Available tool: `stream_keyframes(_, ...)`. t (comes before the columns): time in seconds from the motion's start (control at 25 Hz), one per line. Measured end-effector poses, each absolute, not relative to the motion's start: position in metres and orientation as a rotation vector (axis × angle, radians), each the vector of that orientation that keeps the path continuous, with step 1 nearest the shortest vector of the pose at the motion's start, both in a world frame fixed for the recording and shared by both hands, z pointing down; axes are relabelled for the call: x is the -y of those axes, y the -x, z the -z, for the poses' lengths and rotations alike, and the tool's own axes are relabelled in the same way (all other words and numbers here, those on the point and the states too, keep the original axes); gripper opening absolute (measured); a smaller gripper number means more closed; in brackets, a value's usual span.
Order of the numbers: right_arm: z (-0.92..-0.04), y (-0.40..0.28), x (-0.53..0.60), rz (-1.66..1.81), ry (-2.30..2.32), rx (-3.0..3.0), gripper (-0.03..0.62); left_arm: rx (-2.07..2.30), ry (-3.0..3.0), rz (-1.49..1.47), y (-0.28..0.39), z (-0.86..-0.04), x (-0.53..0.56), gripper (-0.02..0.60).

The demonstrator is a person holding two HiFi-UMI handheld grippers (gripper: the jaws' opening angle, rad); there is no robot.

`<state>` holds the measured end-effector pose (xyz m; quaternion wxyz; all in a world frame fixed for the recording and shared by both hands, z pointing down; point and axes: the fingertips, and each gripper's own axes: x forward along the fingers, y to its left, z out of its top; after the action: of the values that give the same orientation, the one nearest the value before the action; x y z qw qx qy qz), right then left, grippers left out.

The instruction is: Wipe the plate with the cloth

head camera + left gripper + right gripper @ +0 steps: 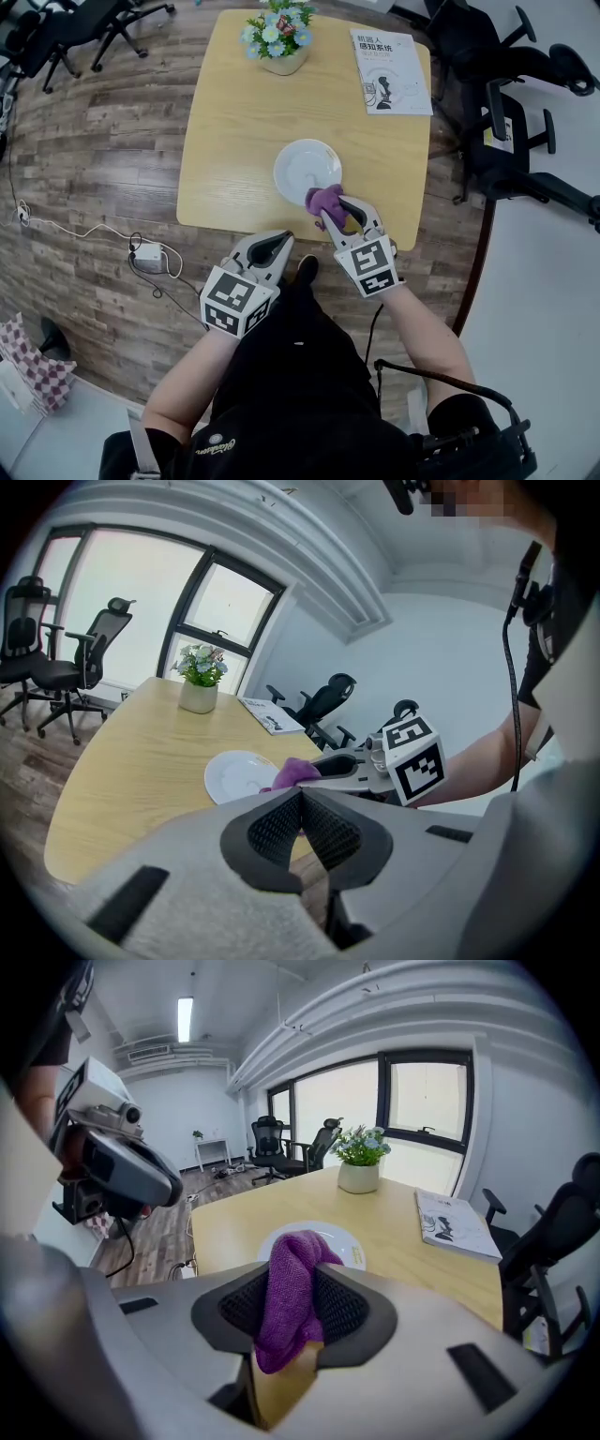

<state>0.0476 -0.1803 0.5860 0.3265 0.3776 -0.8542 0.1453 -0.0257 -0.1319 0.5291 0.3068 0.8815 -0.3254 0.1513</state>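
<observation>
Cloth (325,199), purple, is pinched in the right gripper (343,212) at the white plate's (302,169) near right rim, poised for wiping. The left gripper (272,248) hangs nearer, jaws pressed together, empty.

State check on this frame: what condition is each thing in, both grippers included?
plate: flat on the table, bare.
cloth: bunched, at the plate's near rim, contact unclear.
right hand-held gripper: shut on the cloth.
left hand-held gripper: shut, empty, off the table's near edge.
booklet: closed, lying flat.
flower pot: upright.
</observation>
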Motion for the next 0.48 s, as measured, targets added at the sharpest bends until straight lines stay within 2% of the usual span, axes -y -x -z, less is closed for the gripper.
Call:
stream_keyframes(0.24,-0.571,-0.057,0.198,-0.359,-1.044,2.256,0.120,0.856,-2.336,-0.403,0.022,-0.529,0.131,0.005)
stream_keyframes(0.48,-0.550,-0.080,0.269,-0.217,-1.184,2.204,0.120,0.860,-2.336,-0.405,0.024,-0.528,0.129,0.005)
